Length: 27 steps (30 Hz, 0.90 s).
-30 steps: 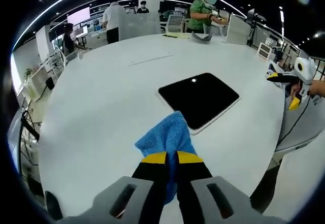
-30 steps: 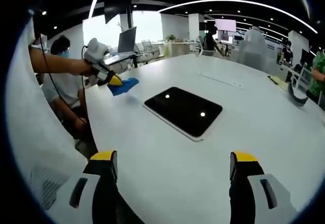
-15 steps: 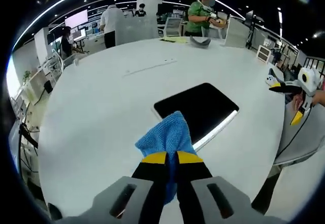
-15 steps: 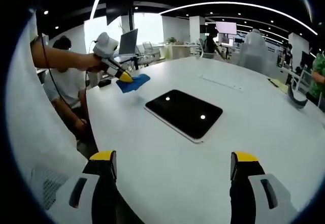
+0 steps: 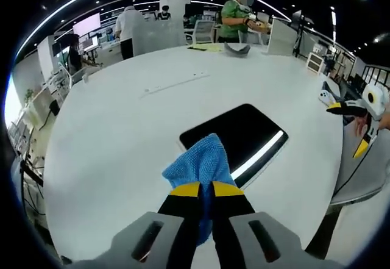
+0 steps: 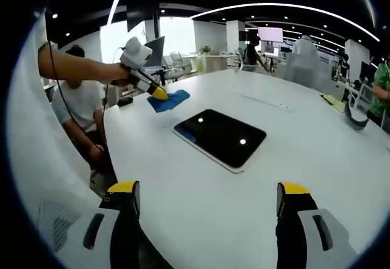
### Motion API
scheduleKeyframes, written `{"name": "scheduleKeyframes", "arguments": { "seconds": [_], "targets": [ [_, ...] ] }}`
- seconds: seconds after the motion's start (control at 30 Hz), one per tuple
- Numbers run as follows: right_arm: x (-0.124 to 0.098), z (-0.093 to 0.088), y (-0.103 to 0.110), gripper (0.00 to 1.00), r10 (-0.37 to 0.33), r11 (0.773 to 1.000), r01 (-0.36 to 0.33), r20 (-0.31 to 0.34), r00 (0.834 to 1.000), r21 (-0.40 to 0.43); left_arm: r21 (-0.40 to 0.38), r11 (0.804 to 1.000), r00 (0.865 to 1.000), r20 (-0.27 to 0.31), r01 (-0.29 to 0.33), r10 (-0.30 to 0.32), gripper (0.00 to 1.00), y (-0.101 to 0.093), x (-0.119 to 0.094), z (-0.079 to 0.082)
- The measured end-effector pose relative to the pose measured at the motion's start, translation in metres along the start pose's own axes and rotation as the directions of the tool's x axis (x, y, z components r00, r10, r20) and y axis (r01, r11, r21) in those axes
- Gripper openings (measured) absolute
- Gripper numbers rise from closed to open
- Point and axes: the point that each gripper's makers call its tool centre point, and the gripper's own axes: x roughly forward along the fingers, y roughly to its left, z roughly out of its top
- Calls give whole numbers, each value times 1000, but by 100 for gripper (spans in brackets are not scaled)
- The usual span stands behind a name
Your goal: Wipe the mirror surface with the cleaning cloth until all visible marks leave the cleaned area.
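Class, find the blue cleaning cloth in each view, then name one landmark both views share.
Left gripper view: blue cleaning cloth low centre, clamped in the left gripper.
Right gripper view: cloth upper left, above the table.
Shared landmark: the dark mirror.

You are working over a large white round table (image 6: pixel 201 202), its top smooth and glossy. Near its middle the mirror (image 6: pixel 220 138) lies flat on it, a dark rectangular slab with rounded corners and a pale edge. Farther across you have a thin pale strip (image 5: pixel 175 83) lying flat, and at the far rim a grey curved object (image 5: pixel 237 49) beside some yellowish papers (image 5: pixel 204 47)
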Motion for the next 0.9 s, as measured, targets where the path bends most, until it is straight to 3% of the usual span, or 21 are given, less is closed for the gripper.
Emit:
{"name": "scheduleKeyframes", "arguments": {
  "seconds": [0.9],
  "targets": [
    [-1,-4,2,92,-10,1000,11,-19,1000,29,-50,999,1000,2,16,-16,3,4,46,28]
  ]
}}
